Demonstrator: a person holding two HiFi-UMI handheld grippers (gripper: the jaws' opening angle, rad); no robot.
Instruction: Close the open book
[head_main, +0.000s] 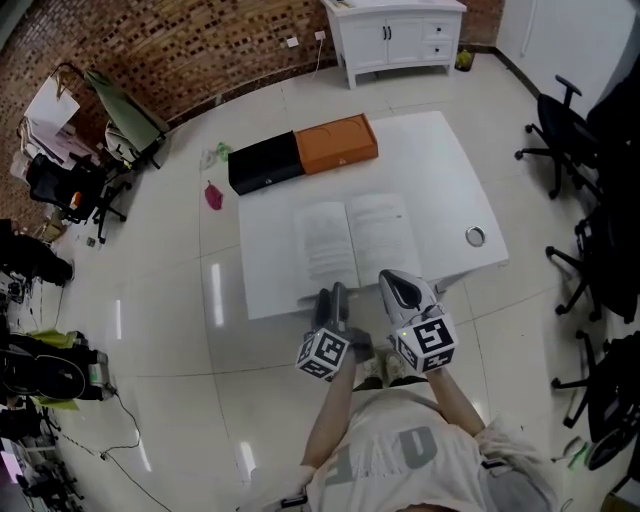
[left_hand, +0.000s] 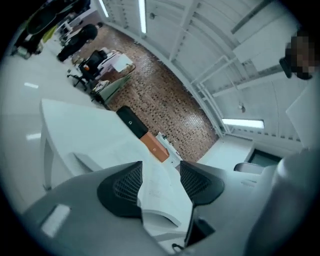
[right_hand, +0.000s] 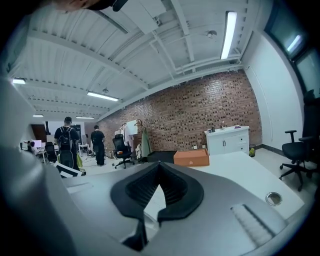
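Observation:
The open book (head_main: 355, 240) lies flat on the white table (head_main: 450, 170), pages up, near the front edge. My left gripper (head_main: 333, 298) is at the table's front edge, just short of the book's left page, with its jaws open. In the left gripper view the book (left_hand: 160, 200) shows through the gap of the left gripper (left_hand: 161, 180), and the pads do not press on it. My right gripper (head_main: 400, 288) hovers at the front edge below the right page. In the right gripper view the right gripper (right_hand: 159, 167) is shut, its tips meeting with nothing held.
An orange box (head_main: 336, 143) and a black box (head_main: 262, 164) lie end to end at the table's far edge. A small round metal thing (head_main: 475, 236) sits at the right edge. Office chairs (head_main: 570, 130) stand to the right, a white cabinet (head_main: 395, 35) behind.

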